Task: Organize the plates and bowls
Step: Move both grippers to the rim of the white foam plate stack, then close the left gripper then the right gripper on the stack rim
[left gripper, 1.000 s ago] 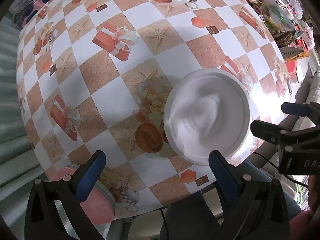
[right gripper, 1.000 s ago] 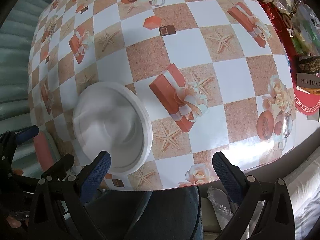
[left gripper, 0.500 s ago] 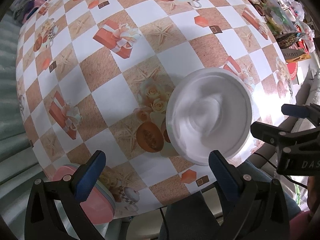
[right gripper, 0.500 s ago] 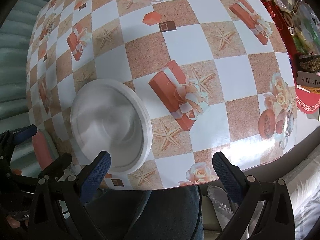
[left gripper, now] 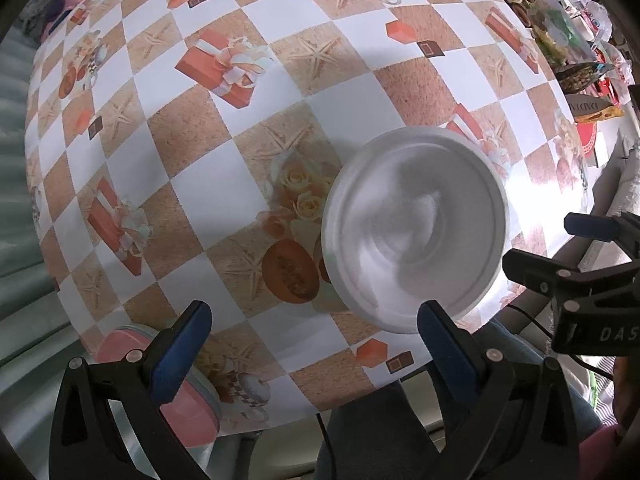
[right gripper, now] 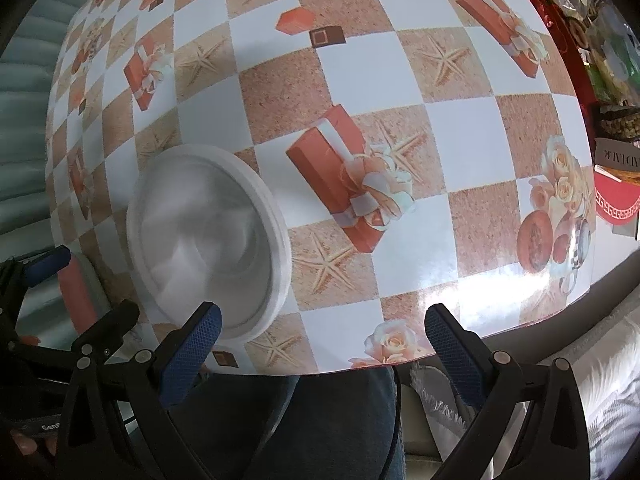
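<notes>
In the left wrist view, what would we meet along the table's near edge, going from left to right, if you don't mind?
Pink plate → left gripper → white bowl → right gripper.

Bowl [left gripper: 414, 228] on table [left gripper: 208, 184] near front edge (plate [left gripper: 192, 404] to its left)

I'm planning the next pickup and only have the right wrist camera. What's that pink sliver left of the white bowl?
Observer: From the left wrist, it's a round pink dish with a pale edge, at the near corner of the table.
Operator: Is it touching the bowl?
Observer: No, the white bowl sits apart, with table showing between them.
Operator: Is the left gripper holding anything?
Observer: No, the left gripper is open, with nothing between its fingers.
</notes>
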`<state>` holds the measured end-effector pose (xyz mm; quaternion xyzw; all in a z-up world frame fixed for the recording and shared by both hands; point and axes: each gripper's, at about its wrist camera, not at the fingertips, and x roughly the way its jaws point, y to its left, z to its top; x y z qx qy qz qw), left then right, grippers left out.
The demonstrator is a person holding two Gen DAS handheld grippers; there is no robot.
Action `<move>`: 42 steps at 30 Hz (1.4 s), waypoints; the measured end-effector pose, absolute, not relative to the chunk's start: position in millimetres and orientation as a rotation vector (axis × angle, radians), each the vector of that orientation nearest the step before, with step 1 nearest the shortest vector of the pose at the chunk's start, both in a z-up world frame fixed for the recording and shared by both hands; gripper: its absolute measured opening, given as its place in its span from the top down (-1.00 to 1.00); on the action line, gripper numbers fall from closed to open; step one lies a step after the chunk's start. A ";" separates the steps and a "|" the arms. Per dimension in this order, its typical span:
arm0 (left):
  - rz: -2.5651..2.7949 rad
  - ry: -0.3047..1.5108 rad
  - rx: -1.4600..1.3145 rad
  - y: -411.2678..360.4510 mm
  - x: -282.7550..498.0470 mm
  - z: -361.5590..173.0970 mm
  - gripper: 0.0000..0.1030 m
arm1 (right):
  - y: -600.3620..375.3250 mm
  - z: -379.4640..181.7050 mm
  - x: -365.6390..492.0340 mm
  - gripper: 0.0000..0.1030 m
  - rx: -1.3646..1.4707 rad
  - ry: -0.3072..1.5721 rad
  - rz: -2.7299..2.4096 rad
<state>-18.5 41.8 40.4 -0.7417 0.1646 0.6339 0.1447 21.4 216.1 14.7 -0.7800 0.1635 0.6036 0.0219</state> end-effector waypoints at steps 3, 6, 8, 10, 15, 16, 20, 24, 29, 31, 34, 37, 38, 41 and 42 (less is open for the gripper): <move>1.820 0.477 -2.140 44.2 -18.0 39.0 -0.99 | 219.3 11.6 26.8 -0.99 -2.417 0.516 1.858; 1.817 0.480 -2.142 46.8 -17.4 37.3 -0.99 | 223.3 9.5 30.1 -0.99 -2.420 0.519 1.850; 1.819 0.478 -2.146 47.5 -18.3 36.3 -0.99 | 225.4 7.6 30.7 -0.99 -2.424 0.515 1.847; 1.827 0.475 -2.147 47.3 -19.4 35.4 -0.99 | 227.7 5.4 29.7 -0.99 -2.428 0.507 1.846; 1.841 0.453 -2.175 42.0 -21.1 28.1 -0.99 | 232.3 -1.8 28.7 -0.99 -2.429 0.489 1.846; 1.841 0.445 -2.187 40.3 -21.4 25.3 -0.99 | 233.1 -3.7 28.4 -0.99 -2.431 0.491 1.844; 1.844 0.403 -2.229 33.4 -21.6 13.2 -0.99 | 234.8 -14.0 24.0 -0.99 -2.451 0.476 1.831; 1.869 0.376 -2.269 29.2 -24.4 1.0 -0.99 | 235.0 -19.6 16.0 -0.99 -2.464 0.436 1.837; 1.892 0.331 -2.320 19.6 -24.2 -11.9 -0.99 | 231.0 -27.5 3.4 -0.99 -2.494 0.392 1.860; 1.888 0.314 -2.341 16.2 -24.2 -17.7 -0.99 | 226.7 -34.6 -1.8 -0.99 -2.511 0.376 1.866; 1.881 0.296 -2.364 10.5 -26.3 -27.2 -0.99 | 223.6 -47.8 -7.4 -0.99 -2.533 0.371 1.851; 1.893 0.299 -2.369 7.3 -28.2 -34.3 -0.99 | 222.7 -59.4 -10.3 -0.99 -2.551 0.349 1.835; 1.894 0.298 -2.373 6.3 -29.2 -36.3 -0.99 | 221.9 -62.5 -11.7 -0.99 -2.555 0.341 1.832; 1.903 0.255 -2.376 3.2 -29.4 -40.4 -0.99 | 218.6 -71.3 -14.5 -0.99 -2.569 0.308 1.829; 1.905 0.248 -2.380 4.3 -28.2 -42.4 -0.99 | 215.5 -74.8 -16.4 -0.99 -2.573 0.300 1.829</move>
